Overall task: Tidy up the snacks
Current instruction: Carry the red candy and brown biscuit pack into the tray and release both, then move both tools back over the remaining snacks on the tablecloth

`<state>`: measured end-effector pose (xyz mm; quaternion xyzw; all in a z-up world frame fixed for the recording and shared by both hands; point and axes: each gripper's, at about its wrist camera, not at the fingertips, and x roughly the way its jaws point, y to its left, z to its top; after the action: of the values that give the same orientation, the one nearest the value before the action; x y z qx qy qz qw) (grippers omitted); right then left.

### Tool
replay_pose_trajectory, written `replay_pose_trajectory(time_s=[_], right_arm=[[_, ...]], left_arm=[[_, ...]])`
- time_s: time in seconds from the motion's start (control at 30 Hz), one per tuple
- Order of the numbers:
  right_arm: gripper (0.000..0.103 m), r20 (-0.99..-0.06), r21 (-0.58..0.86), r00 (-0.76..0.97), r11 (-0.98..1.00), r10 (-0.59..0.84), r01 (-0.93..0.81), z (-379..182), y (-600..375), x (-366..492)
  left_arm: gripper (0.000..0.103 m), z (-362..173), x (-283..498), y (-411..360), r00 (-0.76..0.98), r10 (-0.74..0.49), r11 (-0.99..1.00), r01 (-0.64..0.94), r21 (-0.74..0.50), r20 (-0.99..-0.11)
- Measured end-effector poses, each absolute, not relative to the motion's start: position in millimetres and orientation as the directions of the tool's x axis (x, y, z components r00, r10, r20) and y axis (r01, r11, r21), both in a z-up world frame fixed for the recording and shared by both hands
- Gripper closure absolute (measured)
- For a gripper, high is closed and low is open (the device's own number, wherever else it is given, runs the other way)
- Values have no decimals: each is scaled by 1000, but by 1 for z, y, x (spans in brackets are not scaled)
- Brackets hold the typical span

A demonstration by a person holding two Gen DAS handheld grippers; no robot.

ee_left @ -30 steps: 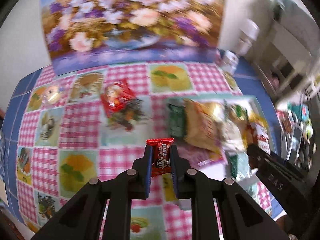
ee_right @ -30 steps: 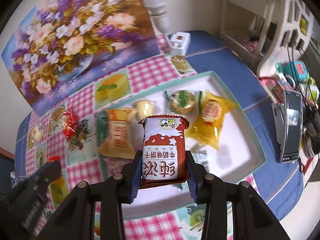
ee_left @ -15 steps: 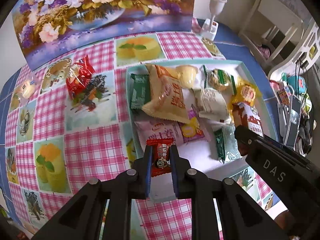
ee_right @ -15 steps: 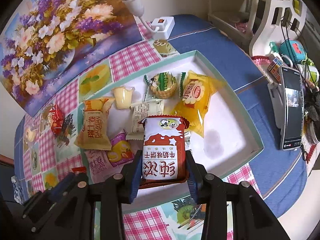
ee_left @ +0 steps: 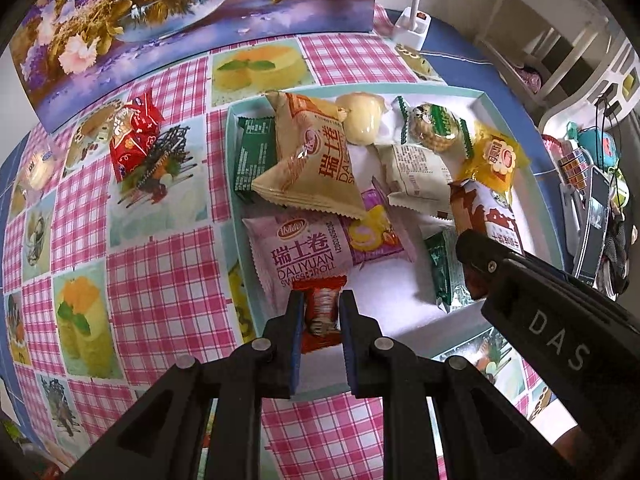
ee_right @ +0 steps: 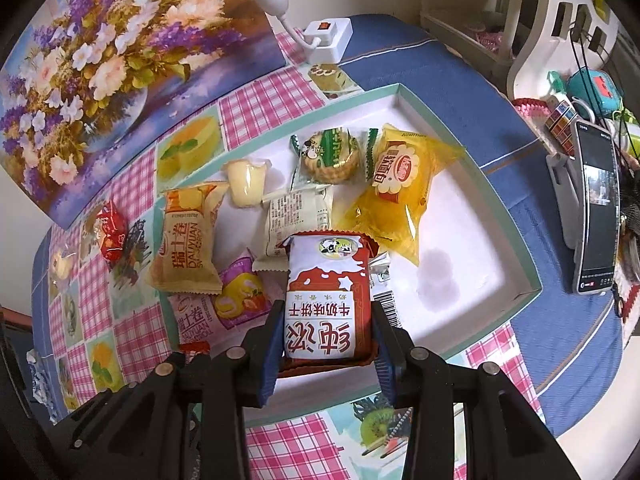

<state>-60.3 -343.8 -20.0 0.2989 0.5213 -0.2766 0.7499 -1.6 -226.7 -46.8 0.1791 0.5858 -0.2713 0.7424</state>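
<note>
Over the near edge of the tray (ee_left: 400,90), your left tongs (ee_left: 320,312) pinch a small red candy (ee_left: 320,310). Your right tongs (ee_right: 326,328) clamp a red-and-white biscuit pack (ee_right: 324,296) above the tray's near side, beside the other snacks.

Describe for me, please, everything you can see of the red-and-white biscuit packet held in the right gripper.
The red-and-white biscuit packet is a glossy, puffy sealed pouch: white front with red Chinese characters, a red milk-splash band, a small cow emblem near its far end, and crimped red edges. The right gripper holds it, jaws shut on its long sides, print upside down to the camera. It hangs over the teal-rimmed white tray; whether it touches the snacks beneath, I cannot tell.
</note>
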Motion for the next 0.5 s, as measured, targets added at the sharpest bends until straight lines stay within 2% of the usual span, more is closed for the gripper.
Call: replay_pose_trajectory(time_s=[0.1,0.17,0.33,0.5], right_arm=[[58,-949,158,300,671,-100,724,-21,-344,-59],[58,-950,153,296,673,-102,724,-22,-343,-59],[57,-946,157,306,669,-111,727,-18,-346,-60],[49,-946,157,304,654,-116,740,-18,-350,-61]], left_arm=[[79,-47,-1,-226,163,-190,792,609,-53,-968],[69,-48,-1,-226,162,-187,794,605,-53,-969],[56,-45,3,-223,165,-190,805,591,-57,-968],[54,-41,10,-217,178,-196,823,564,-63,-964]])
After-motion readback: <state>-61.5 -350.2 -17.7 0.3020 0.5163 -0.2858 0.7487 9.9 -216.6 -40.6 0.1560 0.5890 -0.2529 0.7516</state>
